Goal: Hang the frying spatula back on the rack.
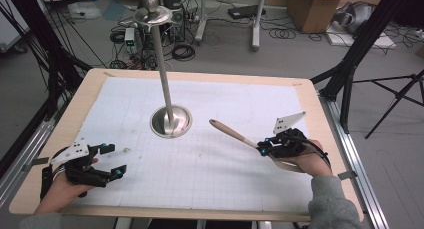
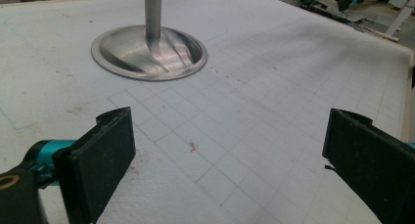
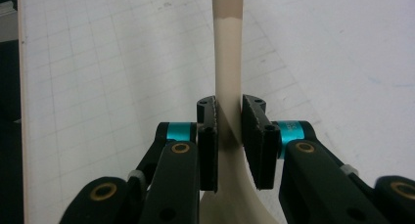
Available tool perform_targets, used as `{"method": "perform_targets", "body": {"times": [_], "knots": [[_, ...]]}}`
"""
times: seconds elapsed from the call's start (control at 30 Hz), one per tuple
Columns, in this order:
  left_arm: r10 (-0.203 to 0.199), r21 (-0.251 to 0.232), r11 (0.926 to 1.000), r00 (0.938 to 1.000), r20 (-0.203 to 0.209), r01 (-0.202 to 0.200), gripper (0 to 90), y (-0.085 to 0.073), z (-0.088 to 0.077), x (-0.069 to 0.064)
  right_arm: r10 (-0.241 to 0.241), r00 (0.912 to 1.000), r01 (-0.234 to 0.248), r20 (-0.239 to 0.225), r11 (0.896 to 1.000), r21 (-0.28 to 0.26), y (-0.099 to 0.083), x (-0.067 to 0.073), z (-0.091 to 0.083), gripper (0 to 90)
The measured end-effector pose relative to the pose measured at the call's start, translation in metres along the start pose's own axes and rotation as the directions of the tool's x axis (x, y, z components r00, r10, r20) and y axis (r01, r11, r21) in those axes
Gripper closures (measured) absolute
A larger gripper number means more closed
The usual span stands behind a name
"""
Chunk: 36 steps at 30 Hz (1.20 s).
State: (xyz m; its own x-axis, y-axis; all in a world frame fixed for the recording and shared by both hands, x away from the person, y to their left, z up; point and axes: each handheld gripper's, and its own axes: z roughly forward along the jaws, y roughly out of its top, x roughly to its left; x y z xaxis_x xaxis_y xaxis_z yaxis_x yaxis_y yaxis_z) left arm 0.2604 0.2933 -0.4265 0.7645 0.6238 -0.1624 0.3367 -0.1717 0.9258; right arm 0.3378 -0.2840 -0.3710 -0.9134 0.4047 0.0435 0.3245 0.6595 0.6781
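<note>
Cream plastic spatula (image 3: 229,62) clamped at neck by right gripper (image 3: 229,131), handle angled toward steel pole stand (image 1: 171,121), ready for hanging; left gripper (image 2: 227,150) spread wide, idle.

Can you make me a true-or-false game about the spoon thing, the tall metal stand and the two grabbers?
1. The right hand-held gripper is clamped on the spatula. True.
2. The left hand-held gripper is holding a cup. False: its jaws stand wide open with nothing between them.
3. The metal stand is upright on the white mat. True.
4. The spatula handle is hooked on top of the stand. False: the handle is apart from the stand, out to the side of its round base.
5. The spatula handle points away from the right gripper, toward the middle of the table. True.
</note>
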Motion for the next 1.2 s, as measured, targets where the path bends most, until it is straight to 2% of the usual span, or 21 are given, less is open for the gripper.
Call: {"method": "perform_targets", "body": {"times": [0.2, 0.3, 0.4, 0.57, 0.83, 0.97, 1.2], "knots": [[-0.009, -0.017, 0.9998, 0.9999, 0.010, 0.009, 5.9, 0.001, -0.002, 0.001, -0.025, 0.9996, 0.025, 0.016, 1.000, -0.015, 0.014, 0.004, -0.014, 77.4], [-0.020, -0.036, 0.9991, 0.9996, 0.018, 0.021, 5.9, 0.002, -0.002, 0.000, -0.028, 0.9994, 0.029, 0.021, 0.999, -0.029, 0.020, 0.005, -0.019, 77.4], [-0.027, -0.034, 0.9991, 0.9995, 0.016, 0.027, 5.9, 0.001, -0.002, 0.001, -0.026, 0.9994, 0.027, 0.023, 0.999, -0.043, 0.025, 0.006, -0.023, 77.4], [-0.025, -0.035, 0.9991, 0.9996, 0.014, 0.025, 5.9, 0.001, -0.005, 0.001, -0.036, 0.9991, 0.037, 0.023, 0.998, -0.051, 0.034, 0.007, -0.027, 77.4], [-0.030, -0.035, 0.9989, 0.9994, 0.015, 0.030, 5.9, 0.000, -0.005, 0.001, -0.047, 0.9985, 0.049, 0.028, 0.994, -0.093, 0.053, 0.007, -0.032, 77.4], [-0.036, -0.053, 0.9979, 0.9990, 0.026, 0.038, 5.9, 0.001, -0.005, 0.000, -0.055, 0.9983, 0.057, 0.022, 0.993, -0.105, 0.062, 0.007, -0.034, 77.4], [-0.039, -0.055, 0.9977, 0.9989, 0.028, 0.040, 5.9, 0.001, -0.006, 0.000, -0.073, 0.9973, 0.073, 0.009, 0.990, -0.125, 0.074, 0.006, -0.039, 77.4]]}}
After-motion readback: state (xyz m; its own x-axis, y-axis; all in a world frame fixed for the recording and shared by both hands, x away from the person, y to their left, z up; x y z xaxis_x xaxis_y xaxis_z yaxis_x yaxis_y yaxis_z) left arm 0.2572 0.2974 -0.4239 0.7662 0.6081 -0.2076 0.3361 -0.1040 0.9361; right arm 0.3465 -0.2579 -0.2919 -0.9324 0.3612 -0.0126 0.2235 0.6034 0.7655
